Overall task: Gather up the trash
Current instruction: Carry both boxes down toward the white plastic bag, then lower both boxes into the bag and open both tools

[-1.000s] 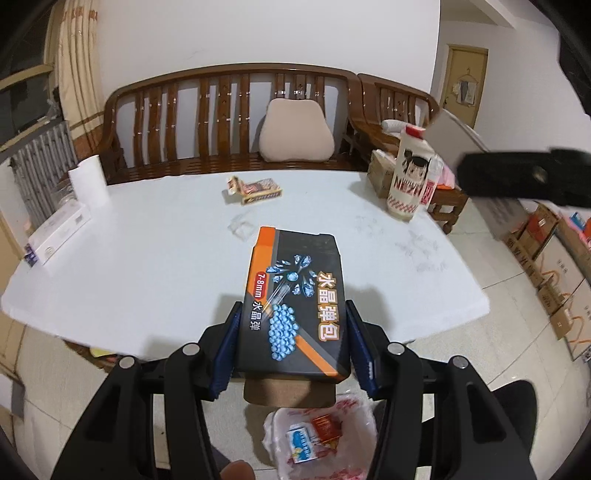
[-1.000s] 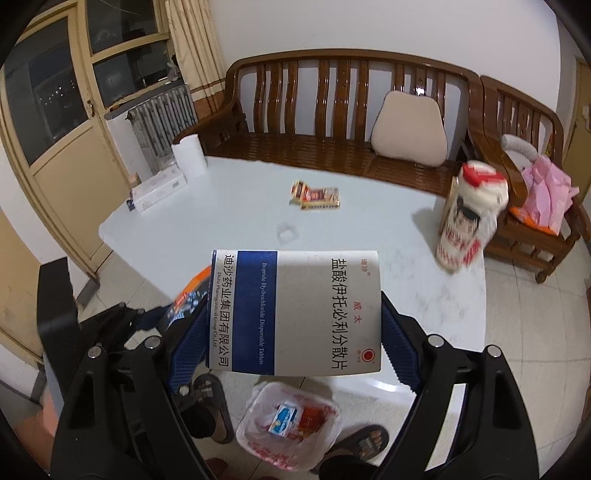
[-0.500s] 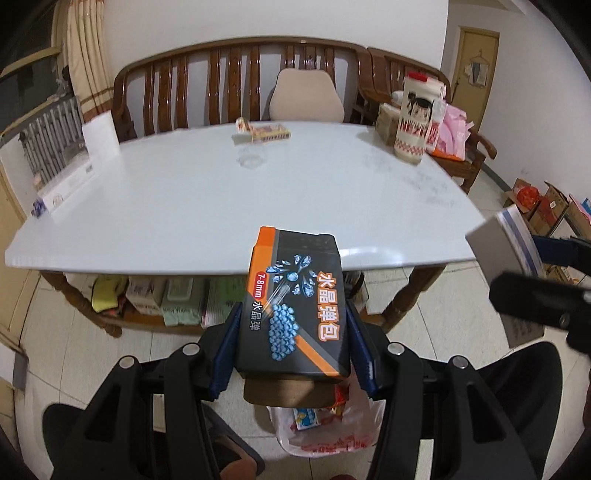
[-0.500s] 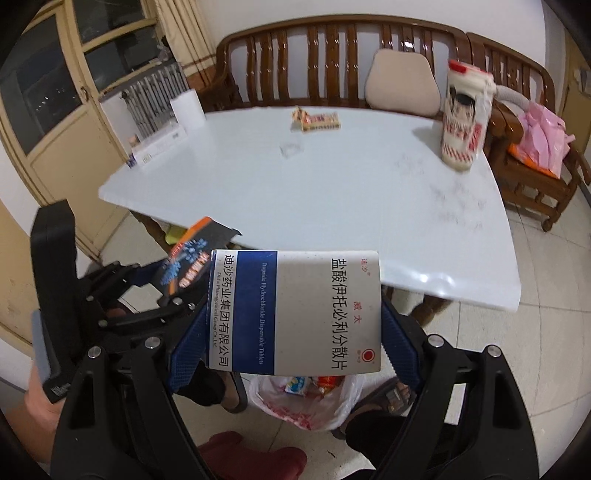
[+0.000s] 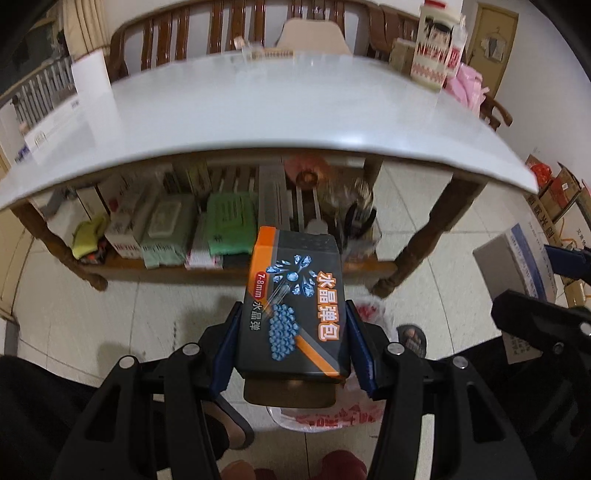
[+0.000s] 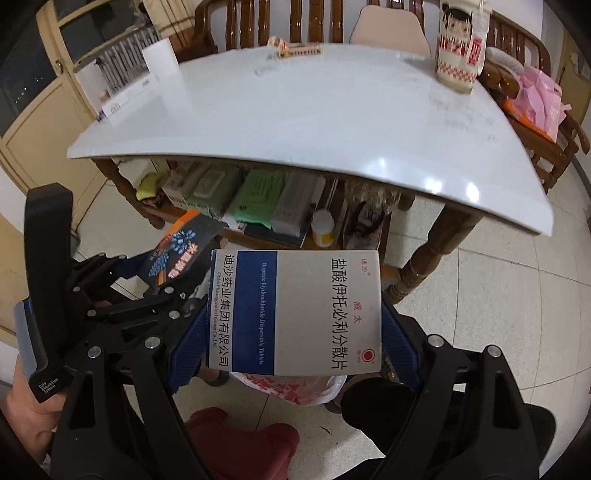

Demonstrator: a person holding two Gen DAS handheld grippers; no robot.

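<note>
My left gripper [image 5: 293,345] is shut on a black and orange box [image 5: 293,302] with blue crystal print. It also shows at the left of the right wrist view [image 6: 177,254]. My right gripper [image 6: 291,339] is shut on a white and blue medicine box [image 6: 295,312], seen at the right edge of the left wrist view [image 5: 517,262]. Both boxes hang above a white and red plastic trash bag [image 6: 295,389] on the floor, partly hidden under the boxes; it shows in the left wrist view [image 5: 332,415] too.
A white table [image 6: 314,110] stands ahead, with a snack packet [image 6: 295,48], a tall printed bag [image 6: 458,48] and a white box [image 6: 129,96] on it. The shelf below [image 5: 207,229] holds packets. A wooden bench [image 6: 314,22] is behind. Cardboard boxes [image 5: 561,192] stand at right.
Both grippers have dropped below the table's edge and come back toward the floor, each still holding its box. The trash bag is now nearer beneath them.
</note>
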